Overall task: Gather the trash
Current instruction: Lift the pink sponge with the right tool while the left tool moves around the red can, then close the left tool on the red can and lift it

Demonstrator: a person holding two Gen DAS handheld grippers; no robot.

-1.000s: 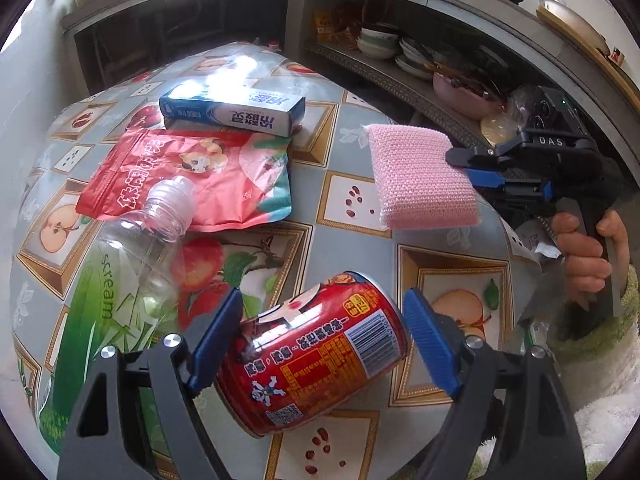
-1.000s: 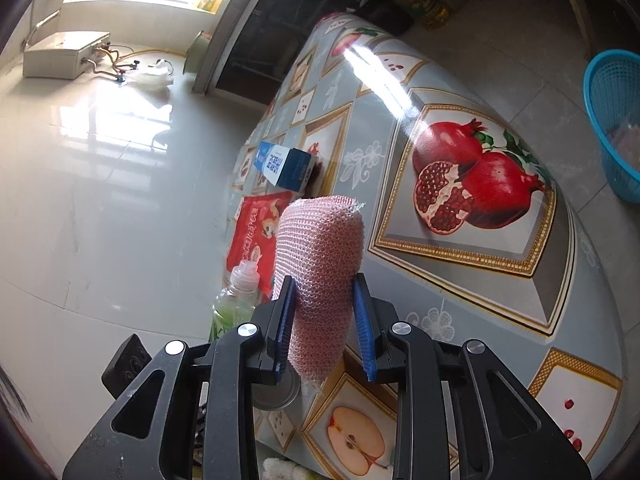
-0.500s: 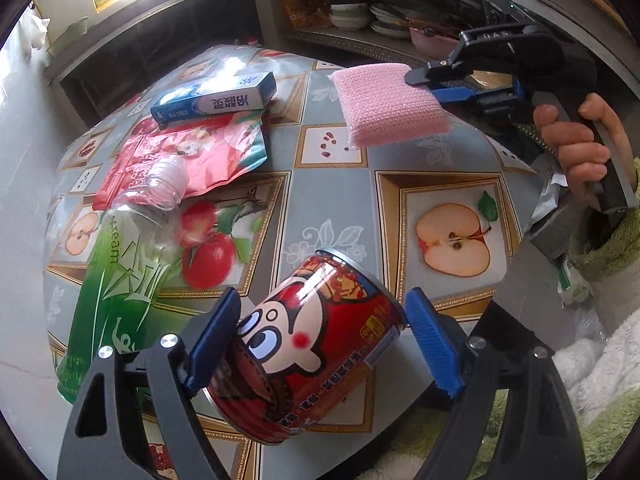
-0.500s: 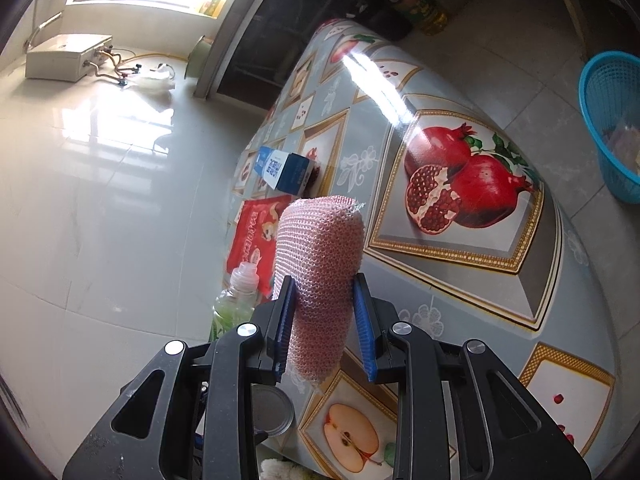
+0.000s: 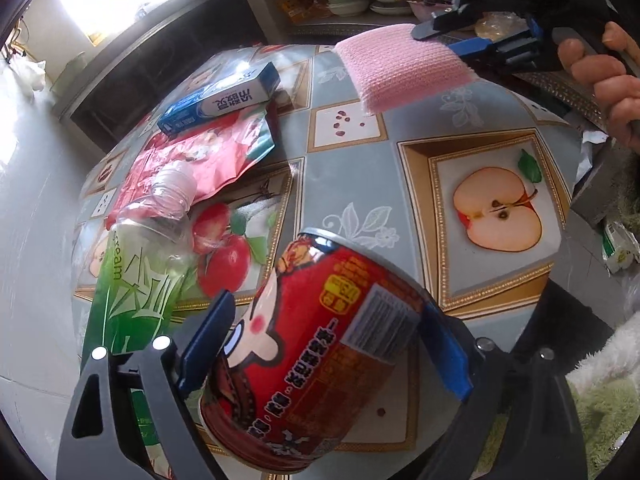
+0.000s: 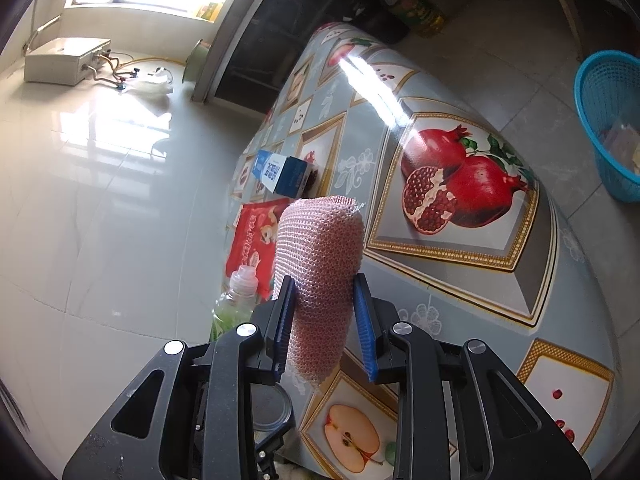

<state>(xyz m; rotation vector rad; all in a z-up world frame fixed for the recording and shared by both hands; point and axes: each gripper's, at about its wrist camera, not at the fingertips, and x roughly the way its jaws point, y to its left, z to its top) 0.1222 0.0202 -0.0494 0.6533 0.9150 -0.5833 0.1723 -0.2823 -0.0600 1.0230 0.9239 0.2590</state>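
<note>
The surface (image 5: pixel 352 184) is wearing a grey-blue oilcloth printed with gold-framed apples and pomegranates, and it is standing on a glossy pale tiled floor (image 6: pixel 100 208) that is catching glare from a bright window. A dark shelf (image 5: pixel 360 20) beyond the surface is holding stacked dishes, and a blue plastic basket (image 6: pixel 608 120) is sitting on the floor to the right of the right gripper.

The left gripper (image 5: pixel 324 344) is opening its jaws around a red drink can (image 5: pixel 320 360); the can is lying between the blue pads, apparently touching both, though the contact is hard to judge. Its long axis is running diagonally, the silver rim pointing up and away from the gripper and the base tilting toward the camera. Just left of this gripper a clear plastic bottle (image 5: pixel 136 264) with a green label is lying down, cap end pointing away, overlapping a red snack pouch (image 5: pixel 200 160); beyond that a blue and white carton (image 5: pixel 220 100) is lying flat.

The right gripper (image 6: pixel 324 320) is pinching a pink mesh scouring pad (image 6: pixel 320 264), which is sticking forward from its pads above the surface.
</note>
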